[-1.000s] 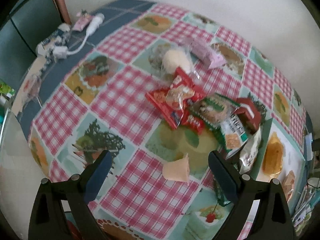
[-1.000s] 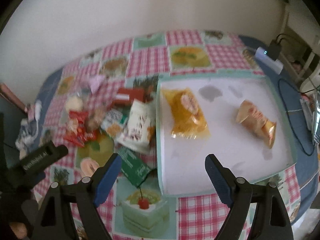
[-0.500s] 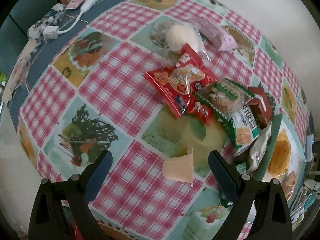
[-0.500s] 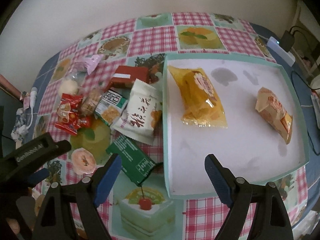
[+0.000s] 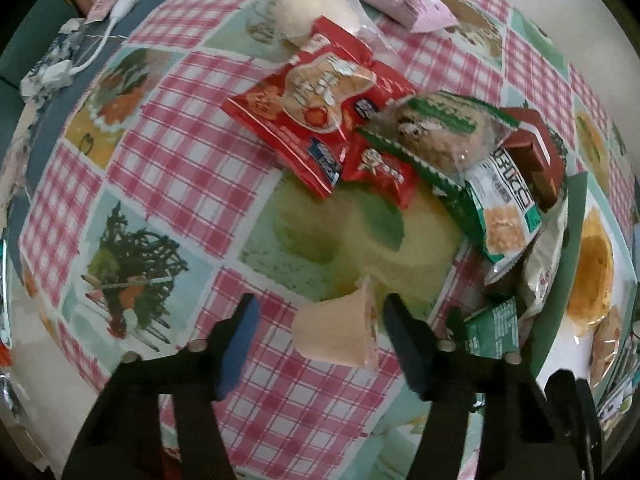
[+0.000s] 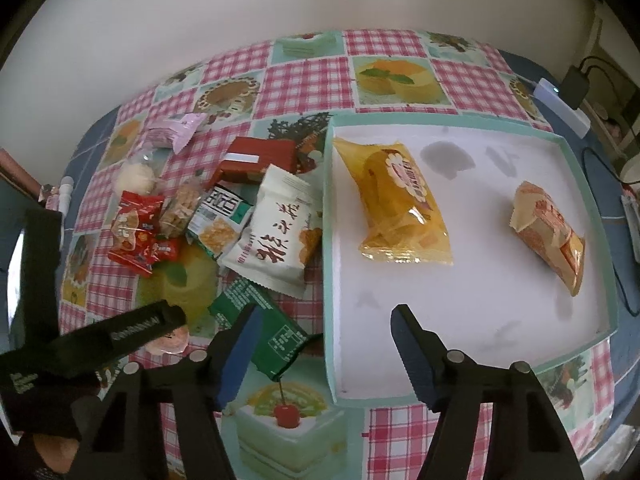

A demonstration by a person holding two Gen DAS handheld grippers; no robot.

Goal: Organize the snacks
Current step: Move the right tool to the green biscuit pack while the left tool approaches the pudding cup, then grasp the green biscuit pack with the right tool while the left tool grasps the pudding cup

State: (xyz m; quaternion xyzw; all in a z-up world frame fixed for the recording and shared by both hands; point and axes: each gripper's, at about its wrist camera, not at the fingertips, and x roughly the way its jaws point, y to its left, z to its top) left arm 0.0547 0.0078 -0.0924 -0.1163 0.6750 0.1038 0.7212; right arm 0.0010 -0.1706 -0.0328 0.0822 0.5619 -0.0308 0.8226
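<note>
Left gripper (image 5: 320, 320) jaws apart, straddling peach jelly cup (image 5: 340, 336) lying on its side on checked tablecloth (image 5: 168, 152); no contact visible. Right gripper (image 6: 324, 340) jaws apart, above near-left corner of white tray (image 6: 329, 240). Tray holds yellow snack pack (image 6: 400, 204) and orange snack pack (image 6: 550, 236). Snack pile left of tray, with white pack (image 6: 276, 232) touching it.

Black tongs (image 5: 320, 328), blue pads (image 6: 244, 344), silver screws.

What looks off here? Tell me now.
The peach jelly cup lies tipped on its side between the open left gripper's fingers. The remaining snacks sit in a jumbled, overlapping pile beside the tray, which holds only two packets. Nothing looks spilled or torn.
</note>
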